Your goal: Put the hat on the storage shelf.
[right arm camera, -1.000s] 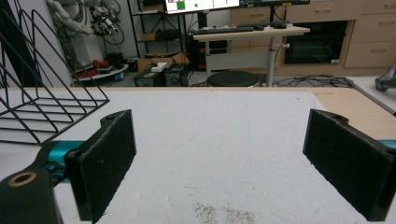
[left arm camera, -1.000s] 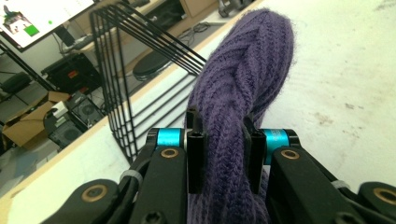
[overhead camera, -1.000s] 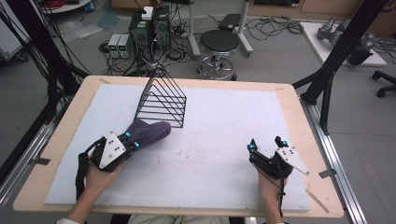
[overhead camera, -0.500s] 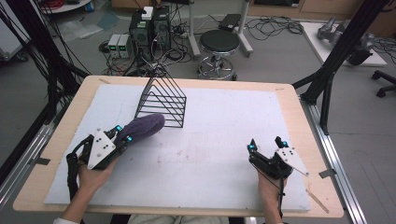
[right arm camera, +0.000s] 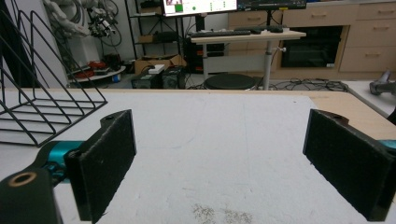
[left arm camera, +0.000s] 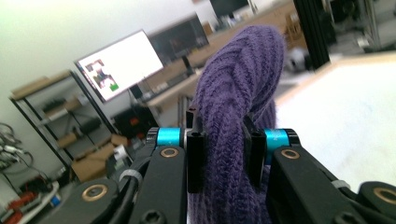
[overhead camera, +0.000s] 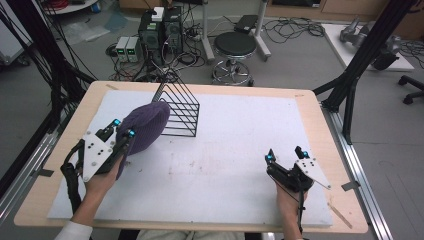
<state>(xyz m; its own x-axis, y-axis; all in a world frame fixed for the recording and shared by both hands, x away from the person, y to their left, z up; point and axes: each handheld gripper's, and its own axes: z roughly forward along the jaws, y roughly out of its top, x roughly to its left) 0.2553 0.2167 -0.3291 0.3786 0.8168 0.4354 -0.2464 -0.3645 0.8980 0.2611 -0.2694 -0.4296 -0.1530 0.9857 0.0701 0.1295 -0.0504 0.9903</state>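
A purple knitted hat is held off the white mat at the left, in front of the black wire rack. My left gripper is shut on the hat's lower edge; in the left gripper view the knit is pinched between the two black jaws and rises above them. My right gripper rests low near the table's front right, jaws wide open, with nothing between its pads. The wire rack stands at the far left of the right gripper view.
A white mat covers most of the wooden table. Behind the table stand a round stool, computer towers and cables on the floor. Black frame posts flank the table's right and left sides.
My left gripper has lifted the purple hat off the mat and drawn back to the left; the hat now hangs rounder and higher. The right gripper has stayed still.
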